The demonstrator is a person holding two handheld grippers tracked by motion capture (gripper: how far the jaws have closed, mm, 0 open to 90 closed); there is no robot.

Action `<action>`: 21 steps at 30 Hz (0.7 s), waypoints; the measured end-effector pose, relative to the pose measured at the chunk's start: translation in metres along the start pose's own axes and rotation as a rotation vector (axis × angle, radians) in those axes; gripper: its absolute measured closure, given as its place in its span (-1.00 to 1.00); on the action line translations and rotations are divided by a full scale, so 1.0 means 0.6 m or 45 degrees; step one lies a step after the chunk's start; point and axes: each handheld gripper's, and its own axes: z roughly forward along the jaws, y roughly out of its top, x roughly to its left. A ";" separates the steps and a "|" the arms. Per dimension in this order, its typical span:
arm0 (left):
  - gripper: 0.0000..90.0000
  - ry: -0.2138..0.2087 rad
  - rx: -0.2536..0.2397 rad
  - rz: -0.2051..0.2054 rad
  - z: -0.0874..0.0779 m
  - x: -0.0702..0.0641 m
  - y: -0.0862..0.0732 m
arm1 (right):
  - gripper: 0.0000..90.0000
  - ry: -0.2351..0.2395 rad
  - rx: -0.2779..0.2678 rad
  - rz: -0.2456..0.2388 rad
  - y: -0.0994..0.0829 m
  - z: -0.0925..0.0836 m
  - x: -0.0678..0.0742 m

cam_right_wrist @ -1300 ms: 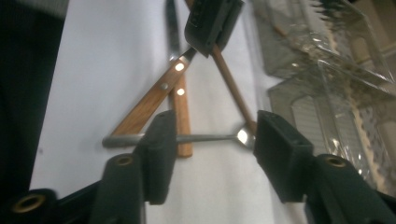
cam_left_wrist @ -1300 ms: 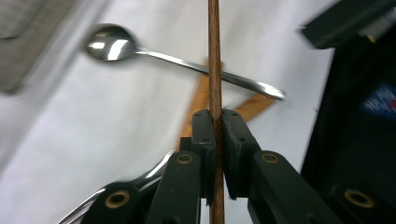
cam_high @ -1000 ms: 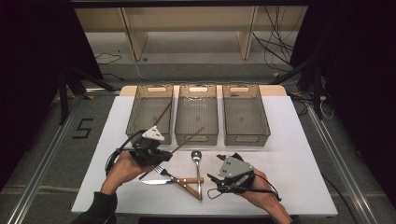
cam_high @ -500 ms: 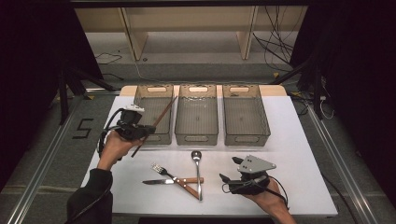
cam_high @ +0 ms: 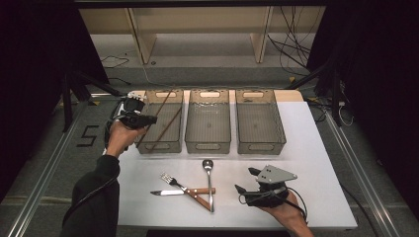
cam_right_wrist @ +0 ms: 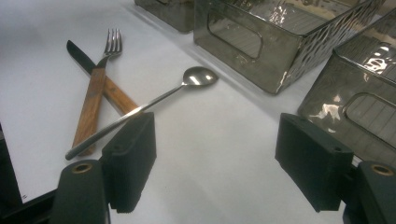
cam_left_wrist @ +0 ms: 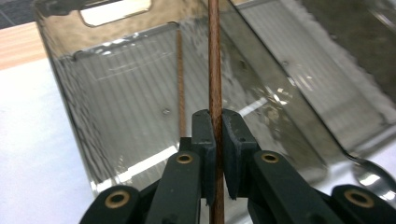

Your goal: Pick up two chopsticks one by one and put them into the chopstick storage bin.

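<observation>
1. Clamping a thin wooden chopstick (cam_left_wrist: 215, 70) between its pads, the left gripper (cam_high: 140, 118) holds it over the leftmost bin (cam_high: 163, 143), near the table's far left corner; a second chopstick (cam_left_wrist: 180, 84) already lies slanted inside.
2. Risk, as I judge it: the stick is pinched low on its length, so it could pivot in the pads, or its end could catch the bin's rim and fall outside onto the table (cam_high: 321, 163).
3. Letting go too high could make it bounce off the one inside.
4. The right gripper (cam_high: 247, 181) rests near the table's front edge, spread wide and empty.
5. Just beside it lie a spoon (cam_right_wrist: 140, 109), a fork (cam_right_wrist: 95, 88) and a knife (cam_right_wrist: 93, 70), their handles crossed, so lifting one may drag another.
6. The middle bin (cam_high: 207, 143) and the right bin (cam_high: 261, 143) are empty.
</observation>
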 end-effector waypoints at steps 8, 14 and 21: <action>0.87 0.044 0.041 0.053 0.017 0.012 0.025 | -0.34 0.014 0.010 -0.004 -0.002 0.002 -0.001; 0.87 0.044 0.043 0.075 0.038 0.021 0.029 | -0.34 0.028 0.013 -0.009 -0.002 0.002 0.001; 0.87 0.060 0.033 0.088 0.053 0.027 0.029 | -0.34 0.035 0.015 -0.004 -0.004 0.004 0.001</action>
